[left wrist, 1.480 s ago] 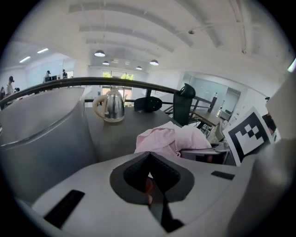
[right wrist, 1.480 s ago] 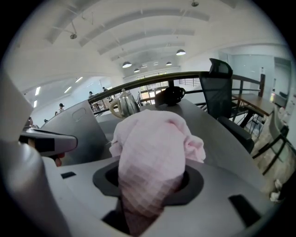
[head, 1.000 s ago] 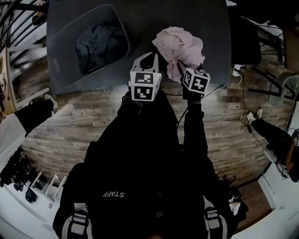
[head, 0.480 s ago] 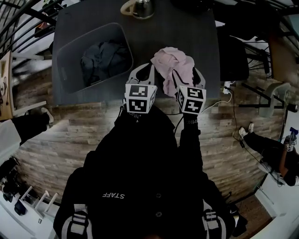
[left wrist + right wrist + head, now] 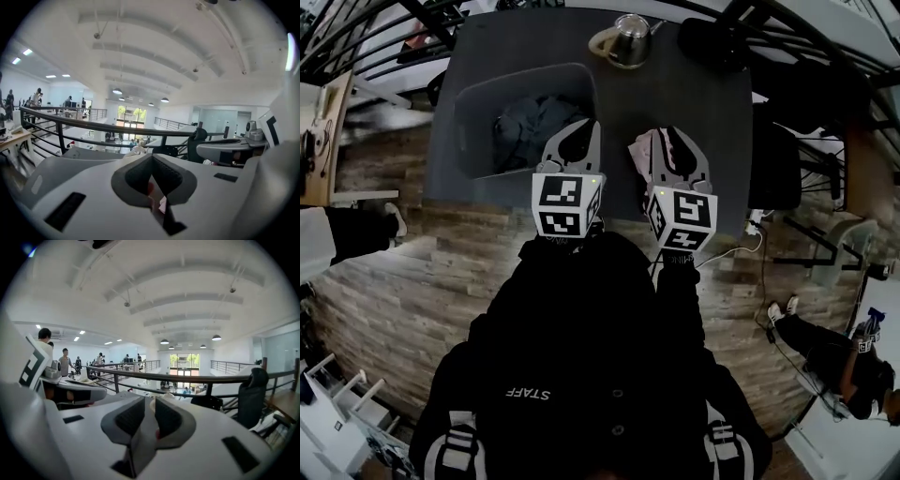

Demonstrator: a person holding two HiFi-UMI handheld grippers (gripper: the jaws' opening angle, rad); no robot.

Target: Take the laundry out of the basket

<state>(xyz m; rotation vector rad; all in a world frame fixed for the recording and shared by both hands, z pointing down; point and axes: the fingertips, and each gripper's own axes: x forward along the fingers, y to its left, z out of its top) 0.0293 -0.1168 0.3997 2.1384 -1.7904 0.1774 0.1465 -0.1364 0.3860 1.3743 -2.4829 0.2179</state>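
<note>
Laundry of a dark colour sits heaped inside the basket, at 10 o'clock from the left tool. A pink garment already lies on the desk, partly under the right tool. I judge the step in hand to be going back for the dark heap.

To do it well, I would first spread the jaws wide, then tip the nose down. Right now both tool cameras look out at a railing and the ceiling, not at cloth. I would enter at the heap's middle, pinch a thick fold rather than an edge, and lift straight up until the cloth clears the rim. The basket looks light, so I expect it to drag; the other tool could steady its wall.

As for pose, both tools hang side by side over the desk's near edge, with their marker cubes towards me and their jaws aimed at 12 o'clock, roughly level. The left tool's pads meet at the tip, and I cannot say whether the pale scrap low between them is cloth. The right tool's jaws are closing, down to a narrow gap with nothing between them.
</note>
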